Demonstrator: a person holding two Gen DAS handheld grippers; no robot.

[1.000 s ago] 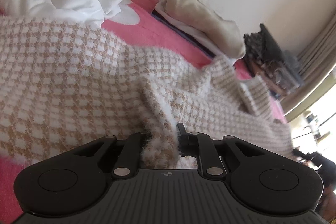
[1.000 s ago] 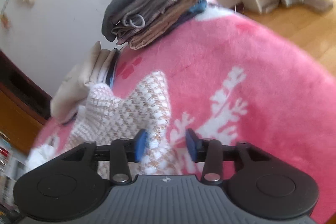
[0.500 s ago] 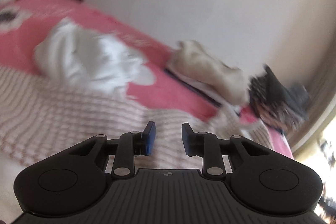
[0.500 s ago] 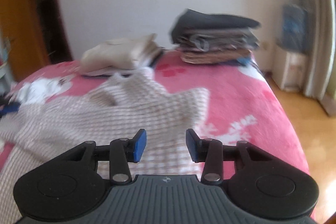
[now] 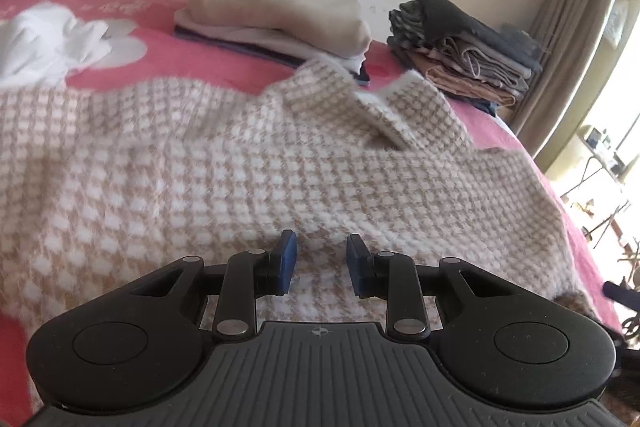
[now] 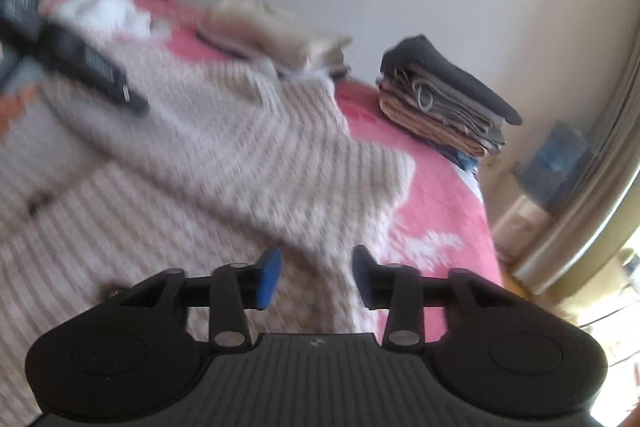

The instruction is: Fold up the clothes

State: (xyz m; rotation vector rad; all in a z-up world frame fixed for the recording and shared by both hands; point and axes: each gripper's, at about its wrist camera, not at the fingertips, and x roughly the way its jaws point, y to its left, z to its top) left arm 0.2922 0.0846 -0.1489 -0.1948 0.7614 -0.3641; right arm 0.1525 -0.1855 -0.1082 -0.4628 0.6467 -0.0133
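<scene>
- On the pink bed (image 5: pixel 224 63), a beige-and-white checked knit garment (image 5: pixel 200 167) lies spread.
- Left gripper (image 5: pixel 321 261): jaws released, just opened, empty.
- Right gripper (image 6: pixel 317 277): jaws apart, just widened, nothing between.

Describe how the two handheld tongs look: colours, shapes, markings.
Both tongs, left and right, look alike: matte black ribbed body, two rounded lobes with circular recesses, silver pivot screws on the linkage arms, blue pads on the fingertips, and a small cross-in-circle emblem at centre. No cables or sleeves show.

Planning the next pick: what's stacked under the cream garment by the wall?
Under the cream garment lie folded white and dark layers, only their edges showing on the pink blanket. How many pieces, and what they are, is covered.
</scene>
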